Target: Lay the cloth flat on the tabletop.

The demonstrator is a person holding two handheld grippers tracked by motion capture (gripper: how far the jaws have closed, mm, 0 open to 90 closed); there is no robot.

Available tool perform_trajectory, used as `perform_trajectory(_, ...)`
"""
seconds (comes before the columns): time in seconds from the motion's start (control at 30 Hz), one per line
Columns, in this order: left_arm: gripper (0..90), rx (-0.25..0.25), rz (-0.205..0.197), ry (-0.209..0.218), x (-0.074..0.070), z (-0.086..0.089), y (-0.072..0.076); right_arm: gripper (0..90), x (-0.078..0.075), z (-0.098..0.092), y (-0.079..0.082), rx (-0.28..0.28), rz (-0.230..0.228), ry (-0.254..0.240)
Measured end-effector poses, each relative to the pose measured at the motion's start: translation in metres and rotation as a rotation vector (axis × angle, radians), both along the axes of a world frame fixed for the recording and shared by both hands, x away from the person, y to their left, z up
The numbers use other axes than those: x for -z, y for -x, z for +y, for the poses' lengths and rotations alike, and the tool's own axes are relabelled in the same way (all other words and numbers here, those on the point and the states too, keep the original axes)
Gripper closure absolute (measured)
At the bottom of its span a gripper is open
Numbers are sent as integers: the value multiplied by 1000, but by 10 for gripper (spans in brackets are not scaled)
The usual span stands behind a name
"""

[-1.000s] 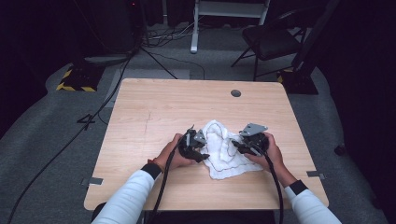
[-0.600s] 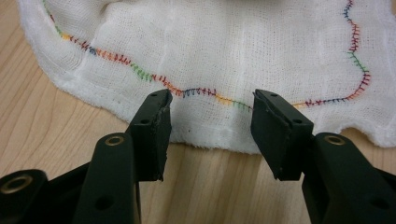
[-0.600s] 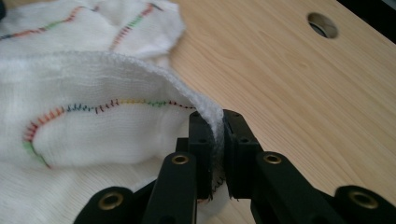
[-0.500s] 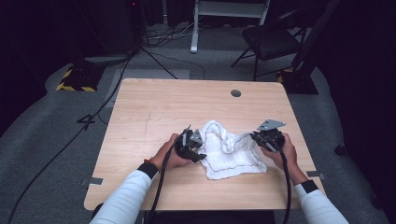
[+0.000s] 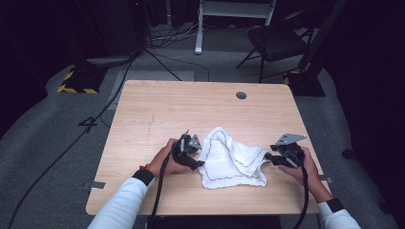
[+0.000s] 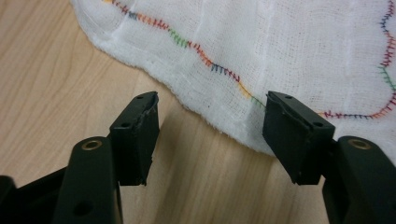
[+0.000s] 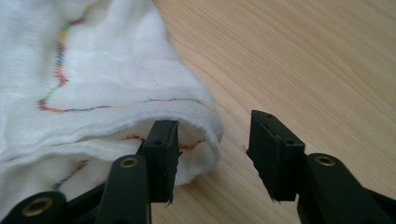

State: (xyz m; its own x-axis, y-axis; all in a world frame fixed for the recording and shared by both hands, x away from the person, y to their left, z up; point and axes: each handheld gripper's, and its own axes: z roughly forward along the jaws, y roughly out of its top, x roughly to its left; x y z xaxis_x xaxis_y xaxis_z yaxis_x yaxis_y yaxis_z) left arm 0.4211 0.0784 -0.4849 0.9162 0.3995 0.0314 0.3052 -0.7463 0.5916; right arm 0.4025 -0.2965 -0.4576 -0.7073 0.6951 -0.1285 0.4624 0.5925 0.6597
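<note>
High view, white cloth [image 5: 231, 162] stretched left-right

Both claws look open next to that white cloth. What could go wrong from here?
The right gripper has just opened, and the folded corner of the cloth lies loose between its jaws, so that corner may slump back. The left gripper, also just opened, straddles only the thin edge, so closing there might catch one layer or bare table. A one-sided pull could bunch the cloth.

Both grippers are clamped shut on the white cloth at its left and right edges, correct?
Not clamped. Both gripper views show the left gripper and right gripper open at the white cloth's left and right edges, jaws having just opened, pads not pressing it.
</note>
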Motion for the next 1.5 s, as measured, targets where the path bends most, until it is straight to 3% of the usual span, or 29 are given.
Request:
perform_trajectory(0.07, 319, -6, -24, -12, -2, -4, -1, 489, -6, 4, 7, -58, -27, -12)
perform_trajectory(0.1, 309, -6, -24, -12, -2, -4, -1, 489, -6, 4, 7, -58, -27, -12)
perform_trajectory(0.17, 285, -32, -22, 40, -7, -7, -6, 461, -11, 11, 17, -126, -54, -9)
perform_trajectory(0.27, 267, -56, -55, 67, -11, -8, -9, 448, -14, 13, 24, -151, -71, 8)
perform_trajectory(0.4, 250, -93, -54, 116, -15, -10, -22, 446, -19, 15, 39, -221, -86, -44)
perform_trajectory(0.5, 249, -106, -52, 124, -12, -15, -34, 459, -10, 27, 47, -275, -55, -67)
perform_trajectory(0.57, 249, -122, -59, 110, -6, -23, -45, 477, 4, 42, 49, -310, -33, -26)
perform_trajectory(0.63, 249, -128, -53, 107, -4, -25, -48, 482, 8, 45, 48, -318, -22, -16)
perform_trajectory(0.73, 263, -161, -60, 94, 3, -31, -61, 496, 24, 53, 45, -332, 2, 44)
perform_trajectory(0.87, 261, -180, -37, 113, 7, -34, -70, 575, 25, 51, 42, -316, 4, 39)
perform_trajectory(0.9, 260, -185, -30, 119, 8, -34, -73, 630, 25, 51, 42, -313, 0, 44)
perform_trajectory(1.0, 287, -167, -22, 118, 11, -38, -78, 750, 22, 49, 40, -298, -20, 55)
perform_trajectory(1.1, 353, -140, -11, 143, 8, -39, -80, 839, 10, 43, 36, -255, -67, 16)
perform_trajectory(1.2, 356, -136, -26, 150, 4, -39, -81, 848, 3, 39, 34, -231, -91, 4)
perform_trajectory(1.37, 283, -156, -67, 173, -8, -35, -86, 855, -9, 30, 27, -172, -130, -37)
perform_trajectory(1.43, 281, -188, -74, 176, -8, -34, -91, 855, -12, 25, 20, -128, -131, -67)
perform_trajectory(1.5, 281, -217, -79, 173, -6, -34, -96, 853, -13, 25, 17, -110, -135, -60)
